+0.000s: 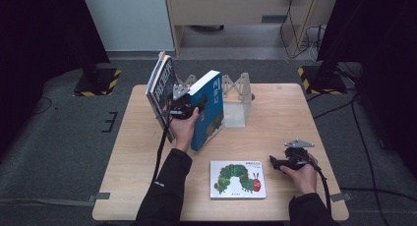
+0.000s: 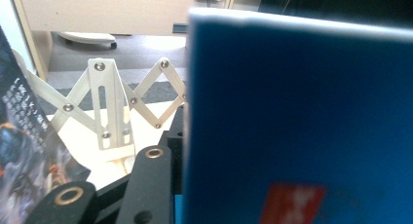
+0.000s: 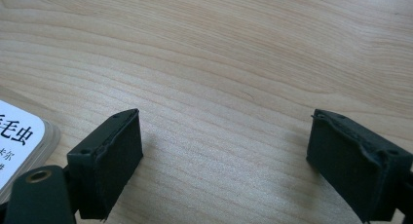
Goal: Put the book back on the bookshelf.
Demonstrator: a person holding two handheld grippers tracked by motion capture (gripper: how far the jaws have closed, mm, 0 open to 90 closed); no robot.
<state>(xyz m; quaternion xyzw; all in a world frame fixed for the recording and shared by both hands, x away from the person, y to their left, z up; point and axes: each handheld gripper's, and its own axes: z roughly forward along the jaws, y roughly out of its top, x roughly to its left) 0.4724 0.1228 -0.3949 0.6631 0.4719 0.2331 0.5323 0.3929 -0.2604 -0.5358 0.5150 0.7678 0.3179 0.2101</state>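
A thick blue book [image 1: 210, 107] stands upright and tilted near the table's middle back, and my left gripper [image 1: 189, 107] is shut on its left edge. In the left gripper view its blue cover [image 2: 302, 126] looms close on the right, beside one black jaw. A dark-covered book [image 1: 161, 86] leans just left of it, its cover [image 2: 24, 151] close by on the left. A white caterpillar picture book [image 1: 238, 179] lies flat near the front edge. My right gripper [image 1: 274, 162] rests open on the table right of it, jaws wide apart [image 3: 224, 136] over bare wood, the book's corner [image 3: 19, 141] beside the left jaw.
A white accordion-style book rack [image 1: 237, 87] stands behind the blue book, its lattice [image 2: 109, 102] seen between the two books. The wooden table [image 1: 285, 118] has bare surface at right. Black stands and cables sit on the floor around.
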